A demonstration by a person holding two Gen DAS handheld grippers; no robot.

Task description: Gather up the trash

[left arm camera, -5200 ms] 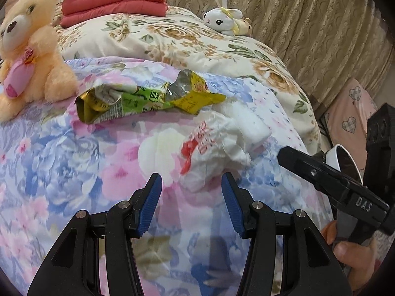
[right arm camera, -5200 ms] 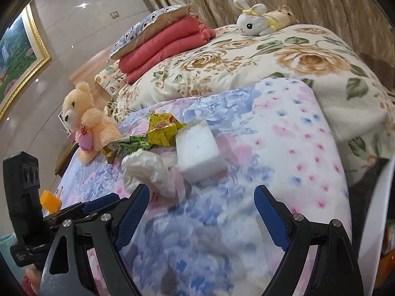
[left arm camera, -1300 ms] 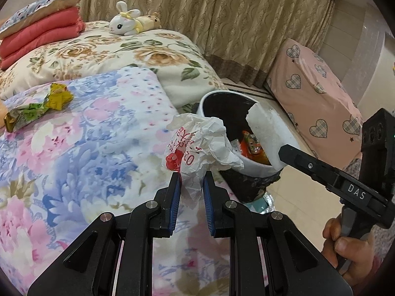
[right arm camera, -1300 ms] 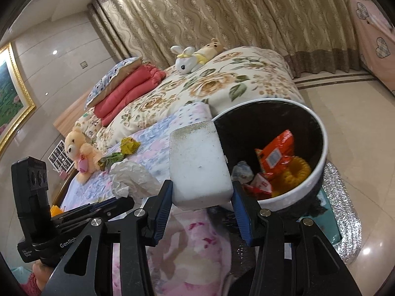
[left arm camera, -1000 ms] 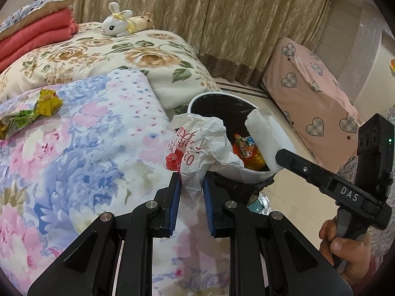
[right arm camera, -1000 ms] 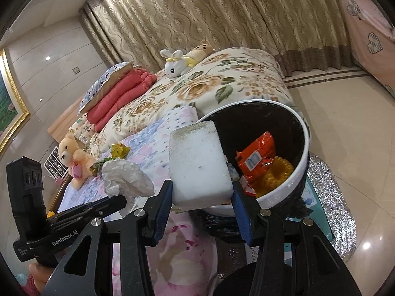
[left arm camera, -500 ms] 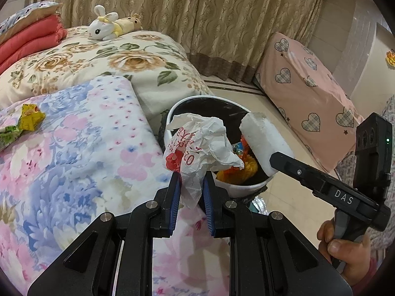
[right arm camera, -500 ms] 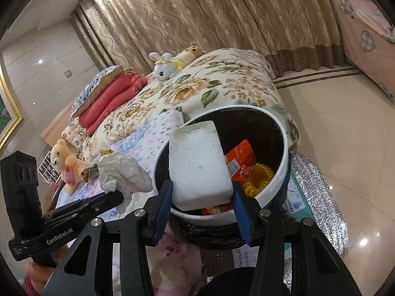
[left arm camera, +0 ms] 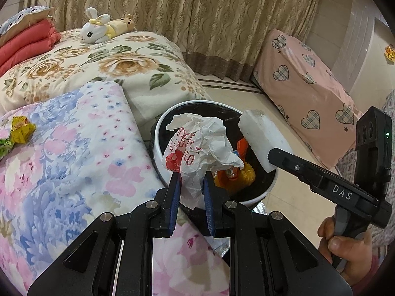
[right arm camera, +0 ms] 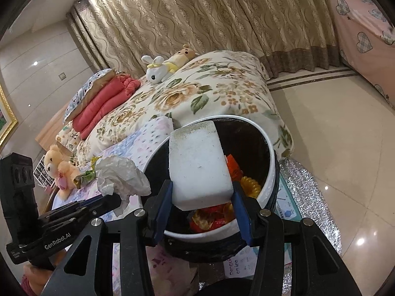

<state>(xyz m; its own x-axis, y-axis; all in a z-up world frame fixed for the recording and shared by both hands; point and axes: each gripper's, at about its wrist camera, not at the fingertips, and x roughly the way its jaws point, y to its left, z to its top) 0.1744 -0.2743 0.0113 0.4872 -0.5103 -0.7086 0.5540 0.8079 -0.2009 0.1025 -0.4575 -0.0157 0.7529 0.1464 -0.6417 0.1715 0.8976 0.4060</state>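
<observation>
Left wrist view: since half a second ago both loads have come further over the trash bin (left arm camera: 158, 145). The left hand-held gripper (left arm camera: 190, 185) pinches the crumpled paper wrapper (left arm camera: 197, 145); the right hand-held gripper (right arm camera: 201, 209) clamps the white foam block (right arm camera: 197, 165).

Landmark: round white-rimmed trash bin (left arm camera: 158, 145), on floor just beside flowered bed quilt (left arm camera: 74, 153). Inside bin: orange snack wrappers (right arm camera: 209, 218). Above bin opening, left part: crumpled white printed paper (left arm camera: 200, 145). Above right part: white rectangular foam block (right arm camera: 200, 167). Left of bin, on quilt: yellow-green snack wrapper (left arm camera: 17, 133). Behind bin, far up bed: white plush rabbit (left arm camera: 95, 30).
</observation>
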